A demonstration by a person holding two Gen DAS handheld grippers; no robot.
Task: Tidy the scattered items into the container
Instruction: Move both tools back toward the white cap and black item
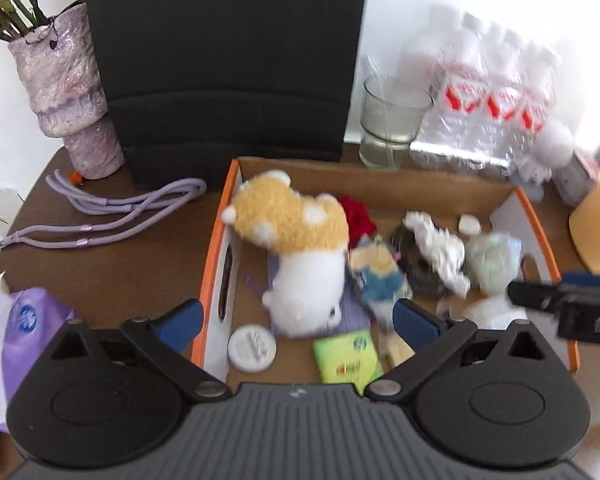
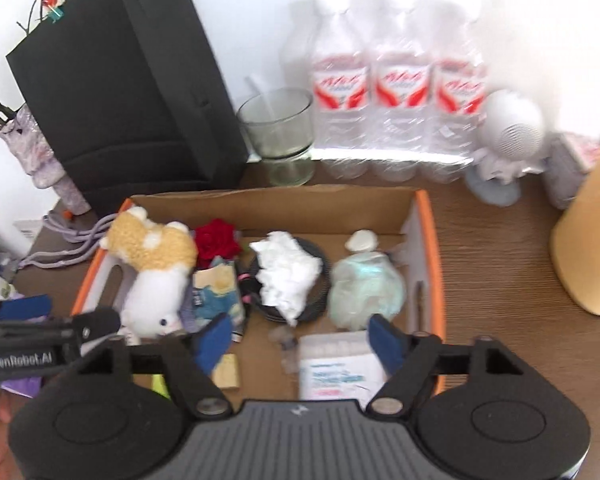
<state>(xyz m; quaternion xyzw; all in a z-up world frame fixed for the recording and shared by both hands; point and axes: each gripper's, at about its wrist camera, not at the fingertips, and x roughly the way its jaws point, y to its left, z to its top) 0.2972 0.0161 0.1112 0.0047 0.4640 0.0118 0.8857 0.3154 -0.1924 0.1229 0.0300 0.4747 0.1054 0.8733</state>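
A dark wood-grain worktop (image 2: 500, 240) against a white wall carries the cardboard box (image 2: 300, 204), filled with a plush toy (image 2: 156, 264) and crumpled tissue (image 2: 288, 272). Behind the box stand a black bag (image 2: 132, 92), a glass (image 2: 278, 128) and bottled water (image 2: 396, 92). Above the box, the left hand-held gripper (image 1: 298, 318) and right hand-held gripper (image 2: 300, 340) gape empty.

— What is that box (image 2: 276, 208) looking like to you?
— Plain matt cardboard, brown inside, and the table (image 2: 496, 264) under it is showing a dark wood grain.
— And the toy (image 1: 300, 252)?
— Fluffy plush, tan and white. The crumpled tissue (image 2: 286, 272) is looking like soft paper.
— The back row?
— Clear glass cup (image 2: 278, 128), glossy plastic-wrapped bottles (image 2: 400, 88), a matt black paper bag (image 2: 120, 88), and a rough, lumpy vase (image 1: 66, 84).
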